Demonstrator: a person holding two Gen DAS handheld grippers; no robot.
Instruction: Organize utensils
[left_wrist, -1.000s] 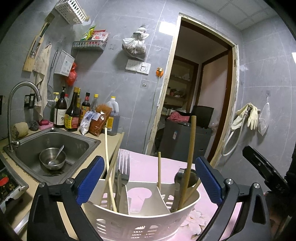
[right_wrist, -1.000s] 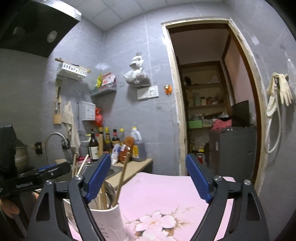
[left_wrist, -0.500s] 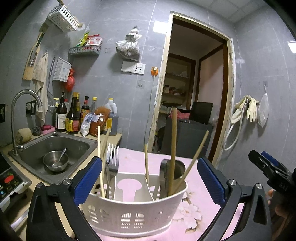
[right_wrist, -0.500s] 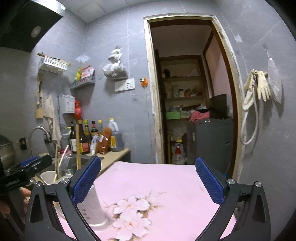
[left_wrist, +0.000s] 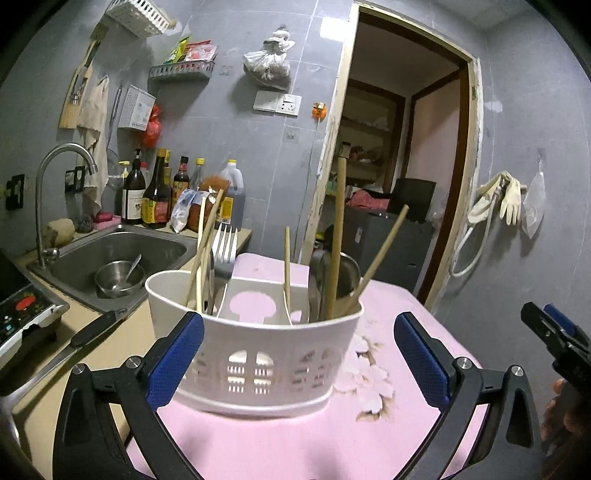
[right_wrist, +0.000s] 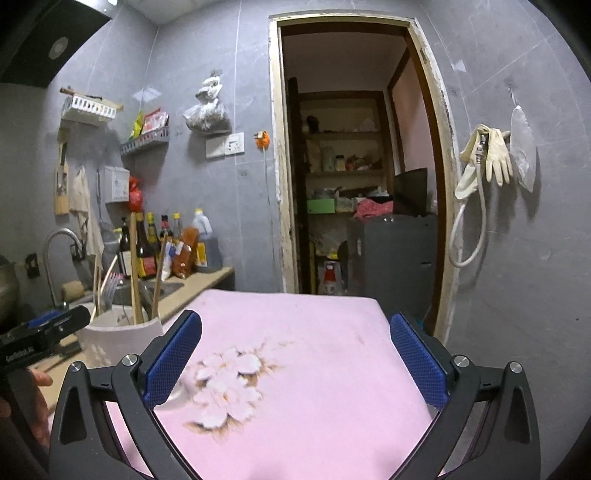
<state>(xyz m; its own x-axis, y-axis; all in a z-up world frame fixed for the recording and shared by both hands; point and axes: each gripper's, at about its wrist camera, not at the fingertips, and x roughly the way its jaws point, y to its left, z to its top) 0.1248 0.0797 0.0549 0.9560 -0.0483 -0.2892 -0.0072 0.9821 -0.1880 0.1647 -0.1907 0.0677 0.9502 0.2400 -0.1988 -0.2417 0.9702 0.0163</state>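
Note:
A white slotted utensil caddy (left_wrist: 258, 354) stands on the pink flowered tablecloth (left_wrist: 295, 443). It holds wooden chopsticks (left_wrist: 201, 254), a metal fork (left_wrist: 225, 247), a long wooden handle (left_wrist: 338, 236) and a metal ladle (left_wrist: 343, 273). My left gripper (left_wrist: 295, 362) is open and empty, its blue pads on either side of the caddy's near wall, not touching it. My right gripper (right_wrist: 291, 365) is open and empty above the bare cloth (right_wrist: 314, 369); the caddy (right_wrist: 118, 336) stands to its left.
A steel sink (left_wrist: 110, 258) with a bowl and spoon (left_wrist: 118, 280) lies left of the table. A knife (left_wrist: 74, 350) rests on the counter beside it. Sauce bottles (left_wrist: 155, 195) line the wall. An open doorway (right_wrist: 362, 192) is behind the table.
My left gripper has pulled back from the caddy, which now sits farther ahead. My right gripper has swung right, away from the caddy, over the bare cloth.

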